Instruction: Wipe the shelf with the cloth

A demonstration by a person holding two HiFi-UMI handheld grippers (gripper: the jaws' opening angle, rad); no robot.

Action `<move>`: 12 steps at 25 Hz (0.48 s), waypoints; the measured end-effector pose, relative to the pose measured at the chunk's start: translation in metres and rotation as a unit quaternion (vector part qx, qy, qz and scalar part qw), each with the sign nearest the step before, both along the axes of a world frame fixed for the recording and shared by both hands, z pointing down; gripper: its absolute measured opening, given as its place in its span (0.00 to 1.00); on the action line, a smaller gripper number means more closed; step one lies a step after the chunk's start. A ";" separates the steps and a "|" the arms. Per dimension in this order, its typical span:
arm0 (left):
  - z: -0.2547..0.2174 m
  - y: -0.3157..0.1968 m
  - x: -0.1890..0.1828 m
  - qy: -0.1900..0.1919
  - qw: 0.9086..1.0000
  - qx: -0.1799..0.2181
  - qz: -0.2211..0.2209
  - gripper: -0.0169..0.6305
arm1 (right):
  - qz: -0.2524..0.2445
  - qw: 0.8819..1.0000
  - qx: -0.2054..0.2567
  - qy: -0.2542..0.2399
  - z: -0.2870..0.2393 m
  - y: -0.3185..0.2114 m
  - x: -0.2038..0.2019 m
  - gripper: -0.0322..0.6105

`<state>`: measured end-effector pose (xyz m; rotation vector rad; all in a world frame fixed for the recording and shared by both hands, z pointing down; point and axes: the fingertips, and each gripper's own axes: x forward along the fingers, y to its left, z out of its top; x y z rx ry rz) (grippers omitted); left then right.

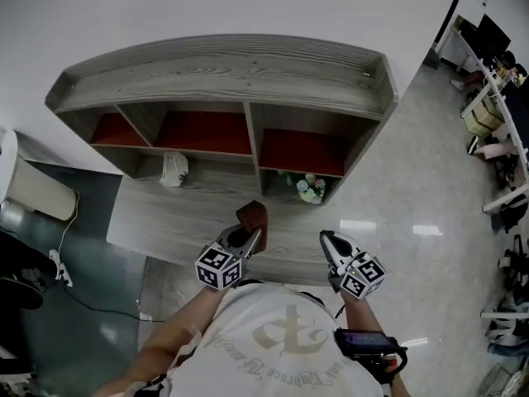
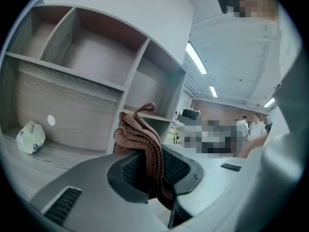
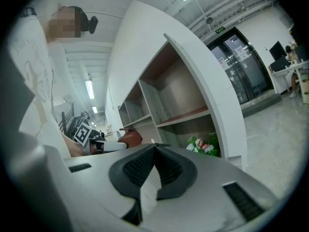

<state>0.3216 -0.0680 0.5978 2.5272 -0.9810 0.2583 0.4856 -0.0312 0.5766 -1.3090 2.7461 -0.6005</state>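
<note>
The left gripper [image 1: 247,240] has its jaws clamped on the brown cloth [image 1: 252,216]. From its own camera the knitted folds [image 2: 141,138] are pinched between the dark pads and bunch out past the tips. The right gripper [image 1: 330,243] carries nothing: its jaws are drawn together, the pads meeting at their tips with only bare gap behind them [image 3: 153,162].

What matters is where the cloth sits against the shelf [image 1: 231,69]. In the head view the cloth is at lower centre of the frame, over the near edge of the shelf's wide grey ledge [image 1: 186,209]. The compartments lie above it in the frame, straight ahead of the jaws. I can't tell whether the cloth touches the wood yet; from the left gripper view it looks held just clear of it.

The ledge runs long from left to right across the picture, so I'd expect the wiping strokes to go sideways along it. The left gripper is the nearer one and the one with the cloth; the right hangs apart at lower right, near the ledge's end. A white packet [image 1: 173,169] sits up and to the left of the cloth, and flowers [image 1: 310,188] up and to the right. A sweep either way would meet one of them.
</note>
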 end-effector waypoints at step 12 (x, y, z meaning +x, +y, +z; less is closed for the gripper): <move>0.003 0.004 -0.006 0.004 1.000 0.002 -0.013 0.13 | -0.015 1.000 -0.008 -0.008 0.007 -0.001 -0.015 0.05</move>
